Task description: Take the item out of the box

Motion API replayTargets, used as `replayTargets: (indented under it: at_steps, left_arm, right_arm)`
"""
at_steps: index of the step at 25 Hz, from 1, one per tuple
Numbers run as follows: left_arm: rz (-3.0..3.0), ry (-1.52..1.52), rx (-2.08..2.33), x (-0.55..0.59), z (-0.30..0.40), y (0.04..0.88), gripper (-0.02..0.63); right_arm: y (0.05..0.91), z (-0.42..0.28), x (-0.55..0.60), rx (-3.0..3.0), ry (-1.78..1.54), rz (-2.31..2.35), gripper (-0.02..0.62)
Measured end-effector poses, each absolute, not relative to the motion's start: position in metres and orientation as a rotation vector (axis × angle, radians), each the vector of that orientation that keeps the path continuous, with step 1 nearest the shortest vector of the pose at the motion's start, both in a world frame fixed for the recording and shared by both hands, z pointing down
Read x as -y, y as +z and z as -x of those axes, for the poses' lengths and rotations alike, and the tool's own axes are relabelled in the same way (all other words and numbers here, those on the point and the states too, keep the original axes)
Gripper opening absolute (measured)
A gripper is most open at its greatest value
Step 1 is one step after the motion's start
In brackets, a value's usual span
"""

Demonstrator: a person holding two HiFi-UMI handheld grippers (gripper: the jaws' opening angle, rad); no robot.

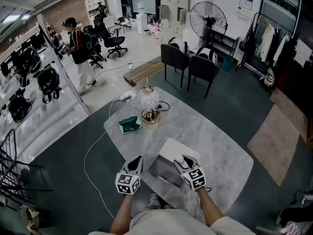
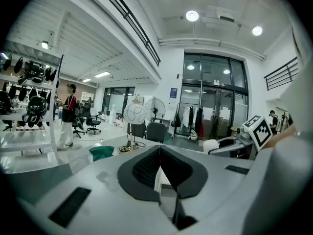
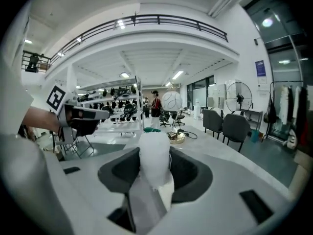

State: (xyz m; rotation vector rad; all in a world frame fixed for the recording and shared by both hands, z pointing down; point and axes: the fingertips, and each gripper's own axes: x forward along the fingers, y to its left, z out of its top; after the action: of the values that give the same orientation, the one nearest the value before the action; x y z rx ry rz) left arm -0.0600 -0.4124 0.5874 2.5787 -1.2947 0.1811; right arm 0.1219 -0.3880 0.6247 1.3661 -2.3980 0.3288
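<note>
An open box sits on the marble table near its front edge, its dark base [image 1: 164, 174] next to its white lid [image 1: 171, 150]. My right gripper [image 1: 182, 160] is over the box, shut on a white, foam-wrapped item [image 1: 179, 158]. In the right gripper view the item [image 3: 154, 158] stands up between the jaws of that gripper [image 3: 154, 173]. To the left of the box hovers my left gripper [image 1: 136, 162], with its jaws pressed together on nothing; the left gripper view shows this gripper [image 2: 159, 155] shut, and the white item [image 2: 211, 145] off to its right.
A green case [image 1: 129, 125] lies on the table's left side. A glass globe lamp [image 1: 149, 102] with a gold base and cable stands at the far edge. Behind the table are two dark chairs [image 1: 188, 62]. A person [image 1: 78, 50] stands far left by the shelves.
</note>
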Motion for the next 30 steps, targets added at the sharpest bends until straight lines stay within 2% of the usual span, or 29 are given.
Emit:
replayTargets:
  at_steps: [14,30]
  left_arm:
    - [-2.638,0.142,1.277,0.439,0.046,0.566,0.015]
    - [-2.674,0.124,1.265,0.449,0.036,0.554,0.015]
  right_arm:
    - [0.575,-0.141,0.409,2.432,0.227,-1.543,0.176]
    - [0.566,-0.149,0.409,2.422,0.199,-1.588,0.175]
